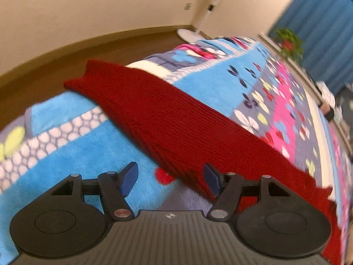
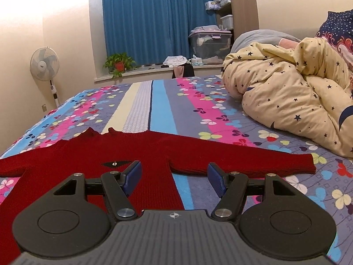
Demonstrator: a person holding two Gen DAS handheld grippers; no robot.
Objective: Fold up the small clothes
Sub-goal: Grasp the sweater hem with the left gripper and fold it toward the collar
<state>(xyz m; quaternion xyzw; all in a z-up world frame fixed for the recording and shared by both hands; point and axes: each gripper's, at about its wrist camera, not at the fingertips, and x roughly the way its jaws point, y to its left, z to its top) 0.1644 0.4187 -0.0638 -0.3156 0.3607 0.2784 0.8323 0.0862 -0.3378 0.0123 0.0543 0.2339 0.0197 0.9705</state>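
A small dark red knitted sweater lies flat on the patterned bedspread, collar away from me, both sleeves stretched out sideways. My right gripper hovers open over the sweater's right side, just below the armpit, with nothing between its blue pads. In the left wrist view a sleeve of the red sweater runs diagonally across the picture. My left gripper stands open just above that sleeve's lower edge, its right pad over the knit and its left pad over blue bedspread. Nothing is gripped.
A bunched yellow star-print duvet fills the bed's right side. A standing fan is by the left wall, a potted plant and storage boxes on the window ledge before blue curtains. The bed's edge and brown floor lie beyond the sleeve.
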